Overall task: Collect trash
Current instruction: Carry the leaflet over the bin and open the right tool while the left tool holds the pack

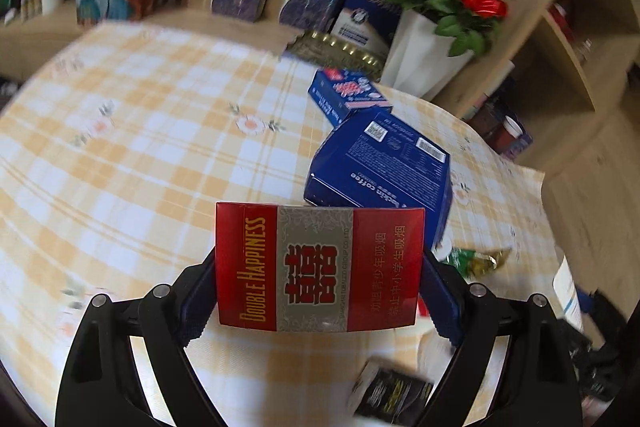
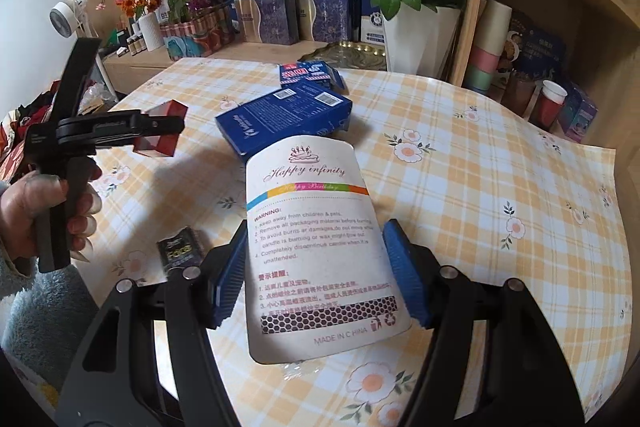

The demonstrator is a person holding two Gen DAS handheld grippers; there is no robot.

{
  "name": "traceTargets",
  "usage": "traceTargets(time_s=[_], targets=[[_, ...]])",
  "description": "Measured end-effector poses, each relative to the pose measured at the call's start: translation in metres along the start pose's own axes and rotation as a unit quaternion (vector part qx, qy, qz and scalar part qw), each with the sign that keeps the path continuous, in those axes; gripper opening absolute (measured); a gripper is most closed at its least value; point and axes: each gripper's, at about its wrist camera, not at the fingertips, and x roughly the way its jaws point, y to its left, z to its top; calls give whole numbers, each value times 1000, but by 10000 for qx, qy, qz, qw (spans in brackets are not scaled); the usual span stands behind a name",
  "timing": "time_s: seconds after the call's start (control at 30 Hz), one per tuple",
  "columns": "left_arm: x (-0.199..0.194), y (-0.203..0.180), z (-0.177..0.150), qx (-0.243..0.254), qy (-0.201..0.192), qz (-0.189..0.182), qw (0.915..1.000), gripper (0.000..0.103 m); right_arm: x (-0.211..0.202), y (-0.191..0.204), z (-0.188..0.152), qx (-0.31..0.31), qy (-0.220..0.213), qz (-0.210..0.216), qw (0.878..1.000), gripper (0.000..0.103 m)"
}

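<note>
My left gripper (image 1: 319,291) is shut on a red Double Happiness cigarette pack (image 1: 320,247), held flat-on above the checked tablecloth (image 1: 140,147). The right wrist view shows that gripper (image 2: 160,125) from the side, with the red pack (image 2: 164,143) in its jaws. My right gripper (image 2: 316,231) is shut on a white "Happy infinity" candle card (image 2: 312,187), its blue pads pressing both edges. On the table lie a blue coffee box (image 2: 284,115), a smaller blue box (image 2: 310,73), a black pack (image 2: 182,249) and a green wrapper (image 1: 476,261).
A white vase of red roses (image 2: 420,35) and a gold tray (image 2: 352,51) stand at the table's back. Stacked gift boxes (image 2: 316,11) line the ledge behind. A wooden shelf unit (image 2: 560,27) with cups rises on the right. A person's hand (image 2: 40,203) grips the left tool.
</note>
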Motion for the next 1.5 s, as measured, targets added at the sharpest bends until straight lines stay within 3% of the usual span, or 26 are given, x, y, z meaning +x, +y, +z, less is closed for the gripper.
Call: traceTargets(time_s=[0.3, 0.7, 1.1, 1.5], targets=[[-85, -7, -32, 687, -460, -7, 9966, 86, -31, 30, -31, 108, -183, 23, 9998, 66], [-170, -12, -125, 1344, -690, -224, 9883, 86, -72, 71, -88, 330, -459, 112, 9983, 66], [-199, -4, -213, 1701, -710, -309, 9824, 86, -75, 115, -156, 481, -364, 371, 9975, 66], [-192, 15, -237, 1309, -676, -298, 9886, 86, -45, 155, -186, 149, 219, 633, 9976, 66]])
